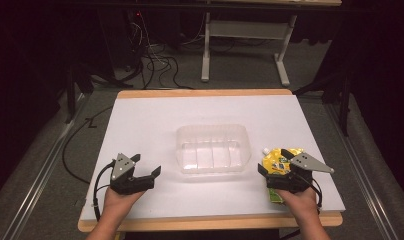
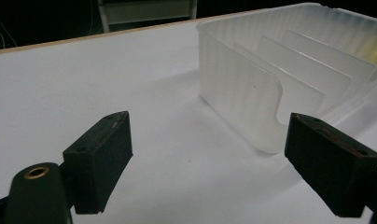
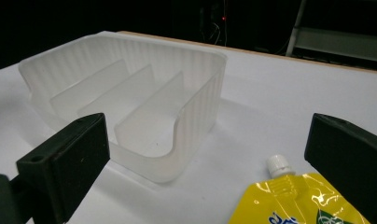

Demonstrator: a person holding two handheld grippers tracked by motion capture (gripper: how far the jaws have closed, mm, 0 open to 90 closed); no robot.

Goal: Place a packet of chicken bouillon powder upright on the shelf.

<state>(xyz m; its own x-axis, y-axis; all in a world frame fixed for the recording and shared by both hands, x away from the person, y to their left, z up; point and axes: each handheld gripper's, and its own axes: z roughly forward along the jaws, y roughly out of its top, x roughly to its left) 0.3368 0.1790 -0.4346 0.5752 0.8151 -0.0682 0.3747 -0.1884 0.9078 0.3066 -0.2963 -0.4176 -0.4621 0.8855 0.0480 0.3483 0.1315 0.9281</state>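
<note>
High view is showing the left hand-held gripper (image 1: 149,165) sitting spread and empty left of the clear tray (image 1: 213,148). At the right, the yellow pouch (image 1: 276,162) is lying under the spread right hand-held gripper (image 1: 274,165), cap pointing far-left toward the tray.

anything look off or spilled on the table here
Nothing stands out. The clear tray sits upright mid-table with its dividers standing, and the yellow pouch lies flat beside it with its white cap on; no spill shows. Both grippers hover open.
</note>
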